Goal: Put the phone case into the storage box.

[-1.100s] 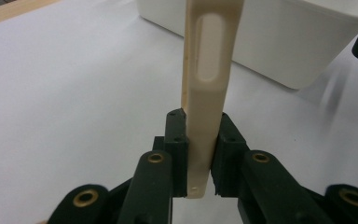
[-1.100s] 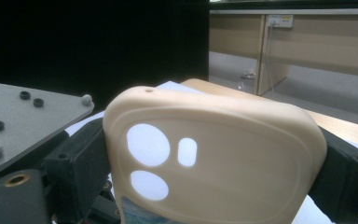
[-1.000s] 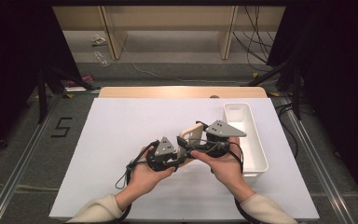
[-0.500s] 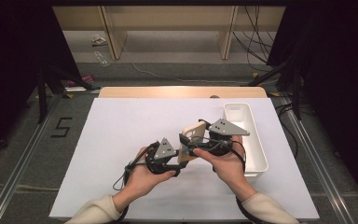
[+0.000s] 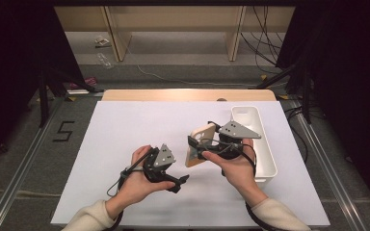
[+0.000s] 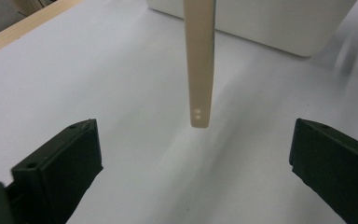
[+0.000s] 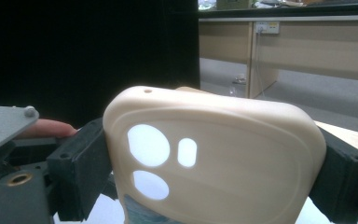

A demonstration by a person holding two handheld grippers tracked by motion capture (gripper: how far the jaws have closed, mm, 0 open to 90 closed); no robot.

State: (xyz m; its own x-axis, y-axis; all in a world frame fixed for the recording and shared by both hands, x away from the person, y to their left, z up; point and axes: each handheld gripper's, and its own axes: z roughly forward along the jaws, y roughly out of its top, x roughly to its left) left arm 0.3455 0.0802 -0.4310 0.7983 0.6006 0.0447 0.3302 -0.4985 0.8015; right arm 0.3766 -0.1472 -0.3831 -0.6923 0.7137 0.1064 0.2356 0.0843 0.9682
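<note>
Right gripper (image 5: pixel 196 147), held right of centre over the white worktop (image 5: pixel 125 130), clamped on a cream phone case (image 5: pixel 195 149); both black fingers (image 7: pixel 81 161) pressed against its two long edges in the right gripper view, the case between them with its camera cut-outs showing and its rounded end pointing away from the camera. From above, the case carried off the worktop, tilted on edge, just left of the right hand (image 5: pixel 233 166).

Left gripper (image 5: pixel 180 182) nearer and to the left, resting low over the worktop in the left hand (image 5: pixel 137 185), pointing right. Fingers (image 6: pixel 63 163) just opened and now spread wide, nothing pressed between them. In the left gripper view, the case (image 6: pixel 199 60) seen edge-on, hanging down between and beyond the two fingers, well apart from both, its lower end with two small holes above the worktop.

White oblong bin (image 5: pixel 265 144) standing at the right side of the worktop, just right of the right hand. Wooden strip (image 5: pixel 188 95) along the far edge of the worktop.
</note>
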